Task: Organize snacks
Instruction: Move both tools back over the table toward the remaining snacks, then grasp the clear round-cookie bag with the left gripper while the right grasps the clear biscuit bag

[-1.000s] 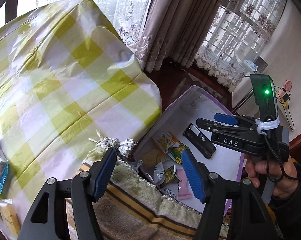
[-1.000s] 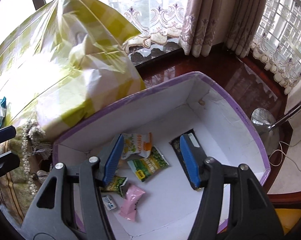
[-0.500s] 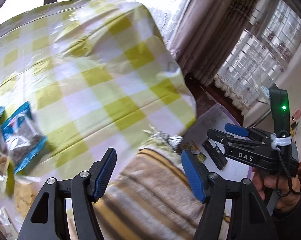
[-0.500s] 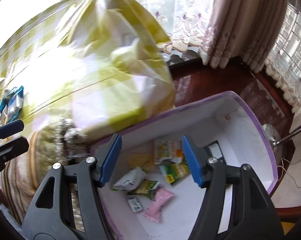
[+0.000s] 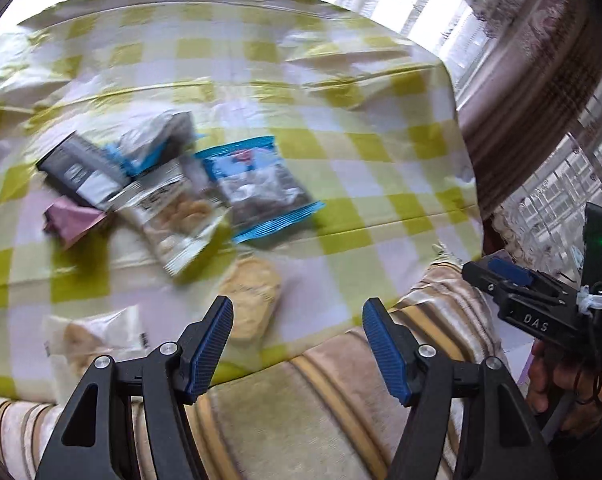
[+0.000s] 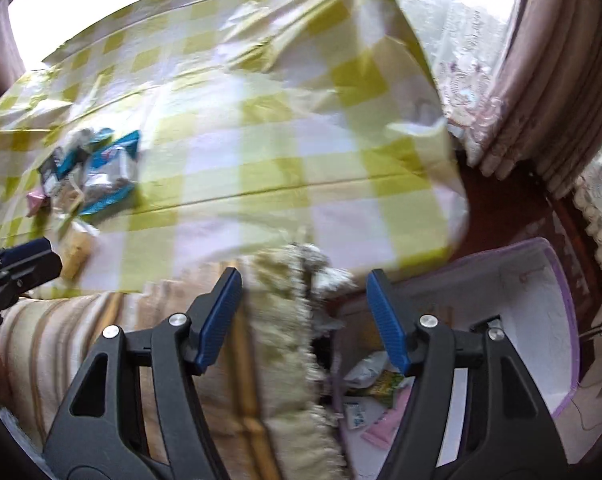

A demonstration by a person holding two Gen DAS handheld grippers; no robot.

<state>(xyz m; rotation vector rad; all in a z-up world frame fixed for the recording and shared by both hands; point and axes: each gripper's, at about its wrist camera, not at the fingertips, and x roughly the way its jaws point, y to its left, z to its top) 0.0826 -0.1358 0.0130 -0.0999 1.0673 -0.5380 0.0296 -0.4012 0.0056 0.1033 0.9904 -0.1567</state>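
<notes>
Several snack packets (image 5: pixel 205 196) heaped on checked tabletop (image 5: pixel 341 80), blurred, labels unreadable; blue-edged packet (image 5: pixel 261 188) clearest. Left gripper (image 5: pixel 297 340) jaws open, empty, above tabletop edge near pale packet (image 5: pixel 253 296). Right gripper (image 6: pixel 303 320) jaws just opening, nothing between. Purple-rimmed box (image 6: pixel 557 320) lower right, half hidden by gripper; packets inside (image 6: pixel 381 384) hard to make out.

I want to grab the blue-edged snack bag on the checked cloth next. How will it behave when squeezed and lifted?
The blue-edged snack bag looks like thin, glossy film, so it will probably crumple and may slip between pads. It lies flat with loose dark pieces inside, so it is likely light and floppy, sagging from wherever it is pinched. Its edge seems to overlap the neighbouring cracker packet, which may shift.
</notes>
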